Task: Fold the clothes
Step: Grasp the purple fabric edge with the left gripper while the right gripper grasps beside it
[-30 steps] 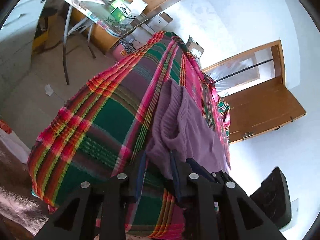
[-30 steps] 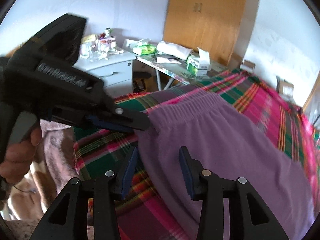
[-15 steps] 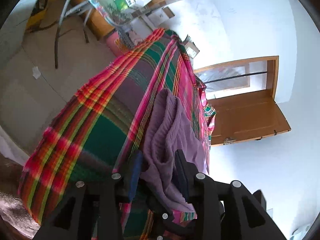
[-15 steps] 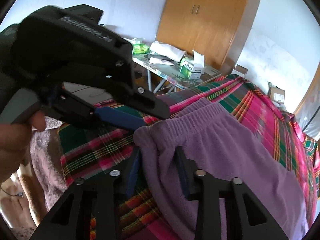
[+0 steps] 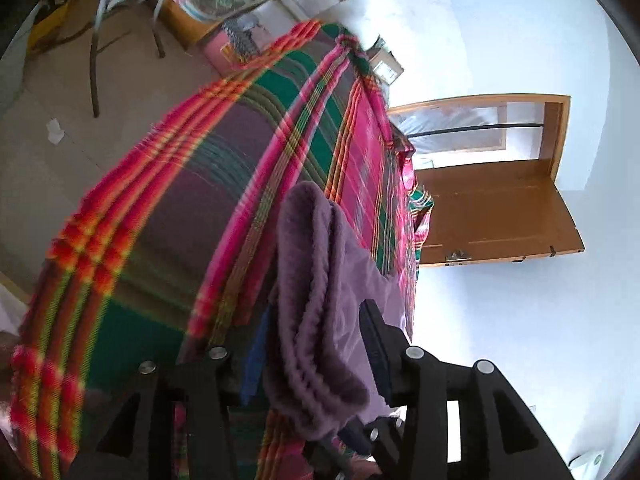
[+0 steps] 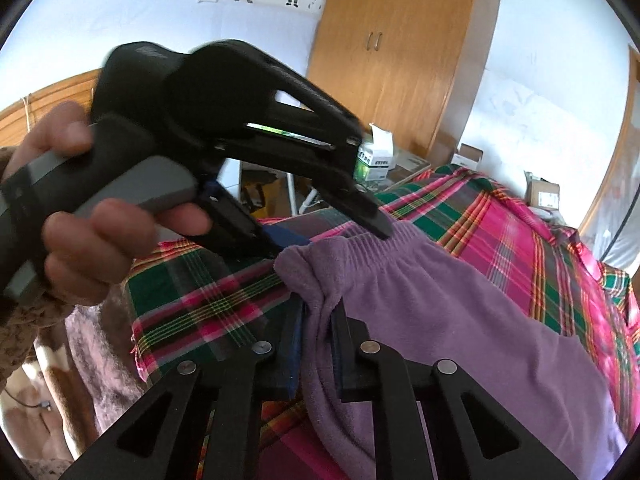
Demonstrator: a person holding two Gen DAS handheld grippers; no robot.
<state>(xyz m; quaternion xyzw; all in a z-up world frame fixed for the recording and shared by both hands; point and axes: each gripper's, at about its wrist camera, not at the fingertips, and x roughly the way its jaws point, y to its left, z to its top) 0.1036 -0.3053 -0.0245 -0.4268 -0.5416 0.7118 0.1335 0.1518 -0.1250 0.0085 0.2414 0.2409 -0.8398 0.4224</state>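
At nine o'clock in the right wrist view, the left gripper (image 6: 340, 224) pinches the ribbed waistband of the purple fleece trousers (image 6: 460, 312), which lie on the pink-and-green plaid bedspread (image 6: 520, 240). Toward six o'clock, the right gripper (image 6: 318, 344) is pressed together on the bunched waistband corner. Both grips seem firm, though motion blur hides detail; the waistband should be kept taut and level between them for a square fold.

Pants (image 6: 460, 320) on blanket (image 6: 200, 300); wardrobe (image 6: 400, 60) behind bed.
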